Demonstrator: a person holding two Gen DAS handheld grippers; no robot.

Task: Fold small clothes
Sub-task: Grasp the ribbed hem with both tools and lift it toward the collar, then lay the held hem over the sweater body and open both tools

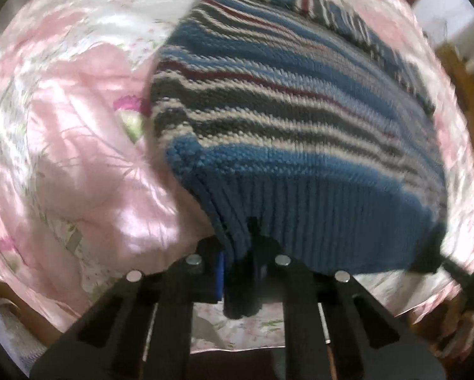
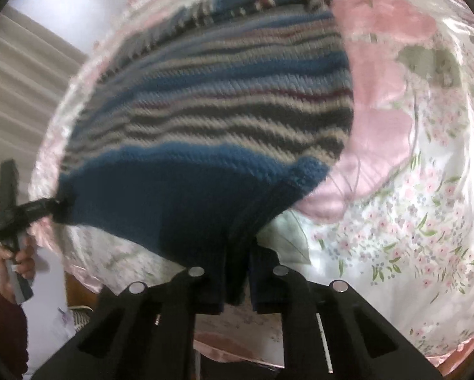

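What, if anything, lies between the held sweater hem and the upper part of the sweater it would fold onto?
Nothing visible. Both grippers, left and right, are shut on the striped sweater hem, and its body lies bare on the floral bedspread.

Support surface: shiny pink satin bedspread (image 1: 88, 145), printed with large pink blooms, green leaves and small floral sprigs on white patches; creased, strong glare. Lying on it: striped knit sweater (image 1: 284, 104), bands of blue, grey, cream and dark red, extending ahead of both claws. Its ribbed blue hem is lifted off the fabric at the claw end. Bare bedspread shows left of the left claw and right of the right claw.
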